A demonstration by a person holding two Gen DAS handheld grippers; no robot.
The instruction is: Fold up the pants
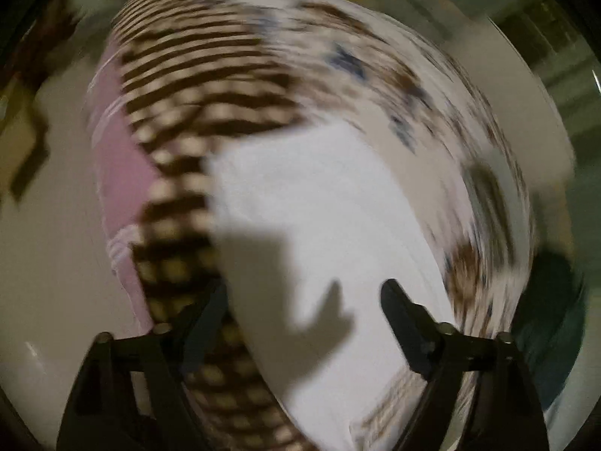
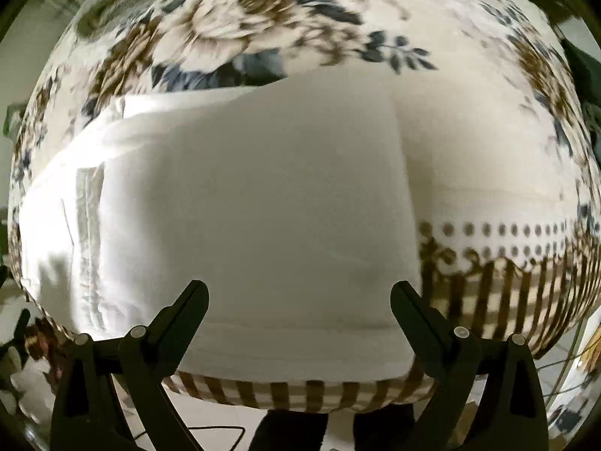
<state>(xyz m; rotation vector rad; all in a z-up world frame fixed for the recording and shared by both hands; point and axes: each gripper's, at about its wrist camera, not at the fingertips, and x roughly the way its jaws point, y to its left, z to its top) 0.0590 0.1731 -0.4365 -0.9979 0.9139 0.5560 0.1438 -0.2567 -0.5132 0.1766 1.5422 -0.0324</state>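
White pants lie folded in a flat rectangle on a table covered with a floral cloth. A seam or waistband runs down the left part of the pants. In the left wrist view, blurred by motion, the pants lie ahead and below. My left gripper is open and empty above the pants' near end. My right gripper is open and empty above the pants' near edge, jaws wide apart.
The cloth has a brown striped border that hangs over the table edge. A pink cloth hangs at the table's side in the left wrist view. Pale floor lies around the table. A dark cable lies on the floor.
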